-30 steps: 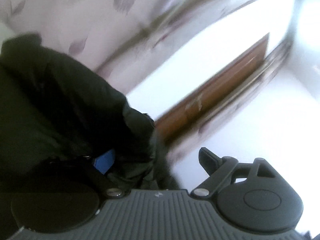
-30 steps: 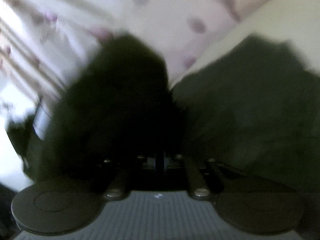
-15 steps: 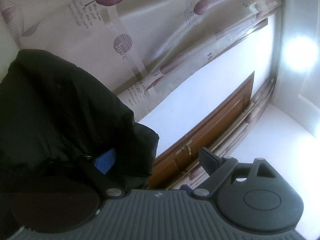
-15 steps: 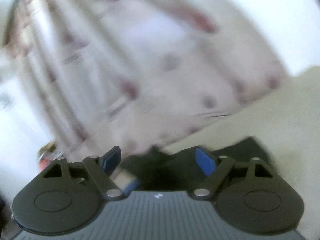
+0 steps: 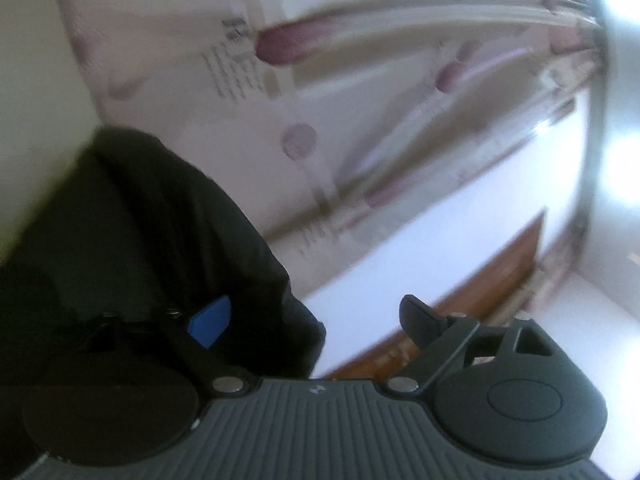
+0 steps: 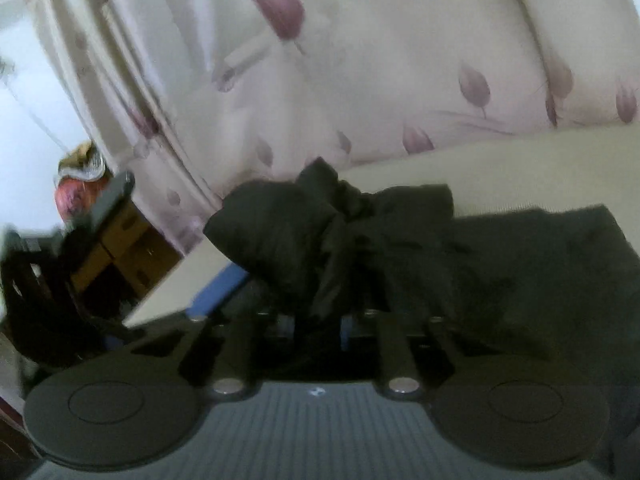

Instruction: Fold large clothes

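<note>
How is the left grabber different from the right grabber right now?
The left gripper has its two fingers spread wide apart, while the right gripper has its fingers squeezed close together. The right gripper pinches a bunched fold of the black fabric garment between its fingers; the left gripper pinches nothing, and the garment only drapes over one finger. Both are the same dark grey gripper, and both touch the same garment.

leaf-print curtain (image 6: 360,80) | brown wooden door (image 5: 516,256) | cardboard boxes (image 6: 120,240) | cream surface (image 6: 520,168)
</note>
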Tool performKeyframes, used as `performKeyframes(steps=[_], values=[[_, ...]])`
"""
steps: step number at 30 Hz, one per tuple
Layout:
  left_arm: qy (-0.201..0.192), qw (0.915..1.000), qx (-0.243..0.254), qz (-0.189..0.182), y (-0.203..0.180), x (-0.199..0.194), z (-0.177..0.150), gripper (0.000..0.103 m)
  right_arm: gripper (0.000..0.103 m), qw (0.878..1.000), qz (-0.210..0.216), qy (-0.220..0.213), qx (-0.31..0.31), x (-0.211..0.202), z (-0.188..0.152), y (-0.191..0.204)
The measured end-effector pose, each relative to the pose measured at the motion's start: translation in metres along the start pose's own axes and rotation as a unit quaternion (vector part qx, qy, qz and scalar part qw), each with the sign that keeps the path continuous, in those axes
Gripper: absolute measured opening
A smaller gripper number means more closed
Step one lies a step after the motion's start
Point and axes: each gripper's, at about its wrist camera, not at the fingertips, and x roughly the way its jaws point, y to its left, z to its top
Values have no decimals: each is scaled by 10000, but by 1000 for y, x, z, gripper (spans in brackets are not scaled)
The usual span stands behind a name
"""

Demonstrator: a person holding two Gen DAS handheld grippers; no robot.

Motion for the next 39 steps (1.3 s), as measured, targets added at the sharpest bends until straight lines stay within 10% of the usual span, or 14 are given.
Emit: performKeyframes(steps=[9,18,21,25,32,39], values=[[314,9895,793,1165,-37,-32,3,103,9,9946,-392,-751,-597,-74,9,14],[953,9768,1551,1125,-28,-9,-55,103,10,9861,-196,-1136,1197,-107,-33,-78],[1017,9716,1800,1147,-32,-5,-59,103,19,9747,-146,-1521,1630,-133,-42,-92],[940,9758,1555,1216,-25,-5,-55,103,86,9674,-951,-1749,1567,-171,-44,-96],[888,9751,1588,1271,-28,-7,-56,103,86,9668,-472,-684,2415,-149,-50,-109],[821,9718,1720,1387,-28,-6,-59,103,88,9868,-336,-297,1559,-108,-25,-63]])
